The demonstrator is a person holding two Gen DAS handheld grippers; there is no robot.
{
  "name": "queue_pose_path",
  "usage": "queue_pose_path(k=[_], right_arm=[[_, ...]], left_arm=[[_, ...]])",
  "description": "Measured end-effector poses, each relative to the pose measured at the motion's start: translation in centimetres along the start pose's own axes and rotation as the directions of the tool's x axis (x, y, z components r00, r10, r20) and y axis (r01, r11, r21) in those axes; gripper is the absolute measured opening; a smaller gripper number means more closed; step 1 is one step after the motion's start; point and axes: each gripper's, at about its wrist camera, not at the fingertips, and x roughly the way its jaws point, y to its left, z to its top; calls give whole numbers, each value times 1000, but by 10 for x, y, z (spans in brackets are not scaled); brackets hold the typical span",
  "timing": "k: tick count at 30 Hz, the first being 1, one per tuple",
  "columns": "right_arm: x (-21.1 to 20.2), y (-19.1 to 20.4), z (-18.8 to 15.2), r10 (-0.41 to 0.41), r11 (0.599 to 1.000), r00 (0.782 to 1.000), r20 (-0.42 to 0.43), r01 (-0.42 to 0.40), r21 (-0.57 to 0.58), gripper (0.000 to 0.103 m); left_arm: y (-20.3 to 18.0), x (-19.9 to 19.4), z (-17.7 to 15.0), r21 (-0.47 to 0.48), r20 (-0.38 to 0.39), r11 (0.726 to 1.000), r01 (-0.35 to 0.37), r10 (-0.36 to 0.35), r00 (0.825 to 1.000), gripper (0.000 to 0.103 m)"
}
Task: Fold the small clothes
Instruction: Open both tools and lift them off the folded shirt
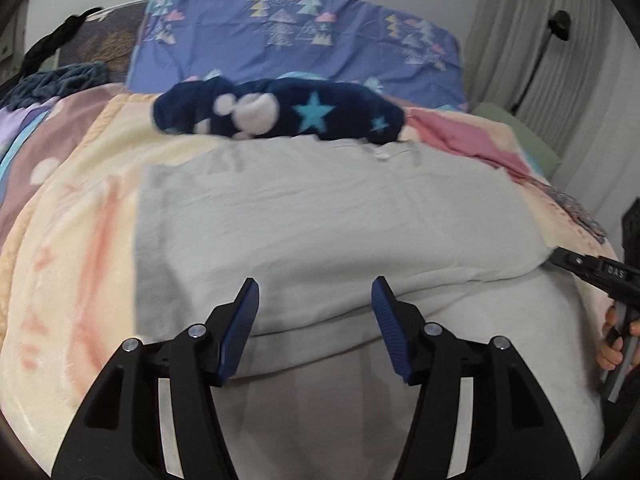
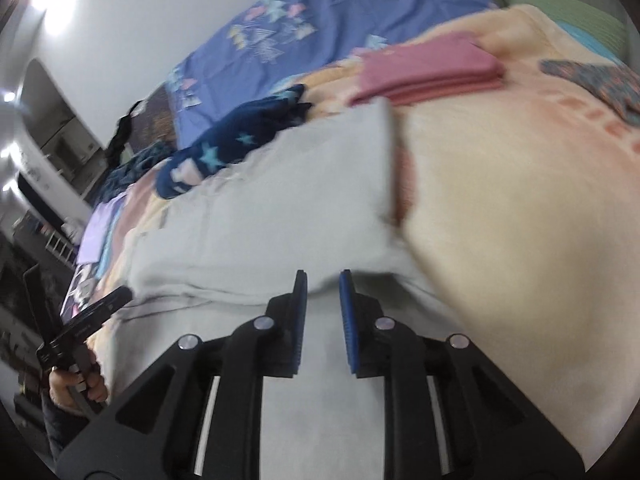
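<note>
A light grey garment (image 1: 320,216) lies spread on the bed, its near part folded over into a thick edge. My left gripper (image 1: 316,296) hovers over that near fold, jaws wide open with nothing between the blue pads. My right gripper (image 2: 323,280) stands over the same grey garment (image 2: 280,208) near its right end. Its jaws are a narrow gap apart and no cloth is pinched between them. Each gripper shows in the other's view: the right gripper (image 1: 560,257) at the garment's right edge, the left gripper (image 2: 120,296) at its left edge.
A navy fleece piece with stars (image 1: 280,114) lies just behind the grey garment. Folded pink cloth (image 2: 428,68) sits at the back right. A cream and pink blanket (image 1: 80,240) covers the bed, with a blue patterned pillow (image 1: 300,40) by the wall. A curtain (image 1: 520,40) hangs at right.
</note>
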Motion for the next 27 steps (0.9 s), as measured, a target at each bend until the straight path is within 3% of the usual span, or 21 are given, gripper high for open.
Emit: queue_pose_path(k=[1,3,4,5,9,12,14,17,19,20,22,27], right_arm=[[2,5,4,19,1000,1000,3,-19,-12,21],[15,1,11,-62,998,998,-22,62,-16,22],[24,-3,12,-140,990,989,-47,139,-20,6],[38,-16,11,-216,976,973,-76,214,-28,0],[34,-28,12,-160,986,984,-83,163,26,0],[18,-11,32,-143,990,990,-8,143,-6,19],[18,0,53,-175,983,983,51,177,-51,22],[48,-5,82,-112,992,994,3,112,-60,21],[80,-21,90,-253,965,967,-33,251,-71,24],[105,-33,89,-361,928,932,-43,354,-116,25],[115,-42,83,-318,946,948,-31,314,-80,25],[90,-7,74,-429,881,900,76,436,-184,30]], left_arm=[[-6,3,0,22,-2,1000,-4,4,1000,59],[-15,22,-5,60,-56,997,-52,55,997,59],[-15,34,-10,67,-94,995,-72,78,992,59],[-15,40,-15,69,-93,995,-72,79,993,60],[-13,35,-18,57,-73,997,-60,64,995,61],[-14,36,-18,64,-72,996,-64,69,995,62],[-13,35,-19,64,-68,996,-64,69,995,62],[-13,34,-19,61,-66,996,-59,63,996,63],[-13,34,-19,57,-66,997,-57,61,996,64],[-13,33,-19,56,-64,997,-54,57,996,64],[-15,34,-20,62,-63,996,-56,60,996,66],[-16,35,-20,66,-65,996,-58,63,996,68]])
